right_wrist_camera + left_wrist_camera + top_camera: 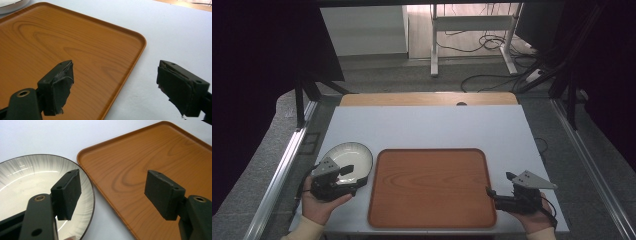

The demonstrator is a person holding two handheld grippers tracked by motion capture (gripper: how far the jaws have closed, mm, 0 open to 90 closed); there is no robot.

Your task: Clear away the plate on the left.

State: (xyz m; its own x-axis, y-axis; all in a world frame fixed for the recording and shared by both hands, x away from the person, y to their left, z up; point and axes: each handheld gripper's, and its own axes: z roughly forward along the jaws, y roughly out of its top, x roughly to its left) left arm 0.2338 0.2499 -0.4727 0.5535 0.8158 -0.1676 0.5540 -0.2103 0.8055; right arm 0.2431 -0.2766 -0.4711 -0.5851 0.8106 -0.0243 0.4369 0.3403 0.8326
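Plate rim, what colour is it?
The plate rim is dark brown, clearest in the left gripper view.

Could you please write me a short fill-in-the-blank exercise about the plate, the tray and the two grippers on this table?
1. The plate lies on the table to the ____ of the wooden tray in the high view.
2. The left gripper hovers over the ____.
3. The jaws of the right gripper stand ____, with nothing between them.
4. The tray has ____ lying on it.

Missing words: left; plate; open; nothing
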